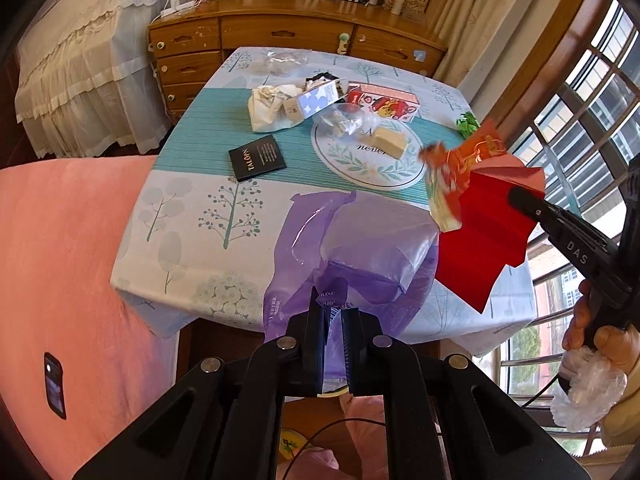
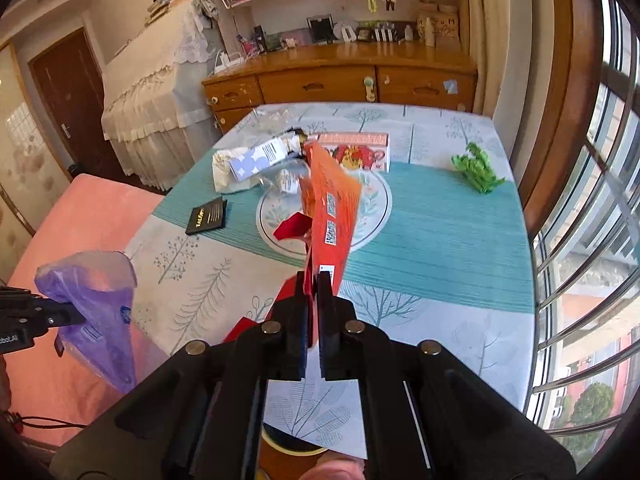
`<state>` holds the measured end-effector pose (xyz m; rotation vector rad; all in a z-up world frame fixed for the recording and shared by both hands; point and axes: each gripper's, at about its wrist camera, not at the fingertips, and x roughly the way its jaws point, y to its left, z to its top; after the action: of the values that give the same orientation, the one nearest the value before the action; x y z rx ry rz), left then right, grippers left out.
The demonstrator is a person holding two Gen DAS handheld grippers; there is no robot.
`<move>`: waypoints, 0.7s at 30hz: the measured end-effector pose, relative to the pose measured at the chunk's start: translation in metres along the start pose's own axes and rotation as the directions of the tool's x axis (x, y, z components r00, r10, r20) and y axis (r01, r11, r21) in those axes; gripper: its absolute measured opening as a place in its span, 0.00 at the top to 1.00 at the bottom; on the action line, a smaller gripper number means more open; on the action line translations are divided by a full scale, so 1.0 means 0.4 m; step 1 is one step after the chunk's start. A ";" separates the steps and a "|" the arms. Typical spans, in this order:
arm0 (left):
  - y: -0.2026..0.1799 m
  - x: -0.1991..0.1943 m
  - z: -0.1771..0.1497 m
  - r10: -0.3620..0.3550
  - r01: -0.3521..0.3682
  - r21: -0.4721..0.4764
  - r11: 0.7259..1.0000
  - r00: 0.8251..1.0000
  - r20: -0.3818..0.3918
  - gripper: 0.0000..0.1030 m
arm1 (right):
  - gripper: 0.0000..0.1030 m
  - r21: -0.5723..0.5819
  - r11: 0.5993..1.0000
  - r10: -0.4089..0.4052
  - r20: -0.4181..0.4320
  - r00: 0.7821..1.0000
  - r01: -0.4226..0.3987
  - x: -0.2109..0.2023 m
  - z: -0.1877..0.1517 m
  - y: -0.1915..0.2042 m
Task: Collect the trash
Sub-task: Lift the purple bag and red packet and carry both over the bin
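Note:
My left gripper (image 1: 334, 312) is shut on the rim of a purple plastic bag (image 1: 360, 248), held at the table's near edge; the bag also shows in the right wrist view (image 2: 96, 312), hanging open. My right gripper (image 2: 314, 280) is shut on a red paper (image 1: 488, 232) and an orange wrapper (image 2: 332, 216), held in the air over the table to the right of the bag. More trash lies on the table: a crumpled white bag (image 1: 268, 108), a blue-dotted carton (image 1: 316, 100), a clear plastic wrap (image 1: 346, 120), a red box (image 1: 384, 102) and a green scrap (image 2: 476, 168).
A black card (image 1: 258, 157) and a beige block (image 1: 392, 142) lie on the patterned tablecloth (image 1: 192, 216). A wooden dresser (image 1: 288, 32) stands behind the table. A pink couch (image 1: 60, 248) with a phone (image 1: 55, 385) is on the left. Barred windows (image 1: 592, 112) are on the right.

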<state>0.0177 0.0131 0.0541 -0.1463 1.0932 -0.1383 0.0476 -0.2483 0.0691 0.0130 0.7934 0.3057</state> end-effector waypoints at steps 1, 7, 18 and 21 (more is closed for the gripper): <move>-0.004 -0.005 0.001 -0.005 0.005 0.004 1.000 1.000 0.005 0.93 | 1.00 -0.009 1.000 -0.001 0.015 1.000 0.002 -0.022 0.000 0.012; -0.011 -0.039 -0.011 -0.034 0.033 0.035 0.999 0.999 0.030 0.93 | 1.00 -0.073 0.997 -0.017 0.065 0.998 0.021 -0.112 -0.009 0.080; 0.054 -0.096 -0.132 -0.042 0.040 0.044 0.998 0.998 0.055 0.93 | 1.00 -0.117 0.993 0.029 0.120 0.992 -0.015 -0.269 -0.114 0.258; 0.093 -0.089 -0.195 -0.033 0.032 0.023 0.999 0.999 0.031 0.93 | 1.00 -0.124 0.992 0.048 0.113 0.992 -0.034 -0.304 -0.170 0.309</move>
<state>-0.0664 0.0522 0.0429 -0.1456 1.0585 -0.1767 -0.1132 -0.1707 0.1217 -0.0671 0.6587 0.3886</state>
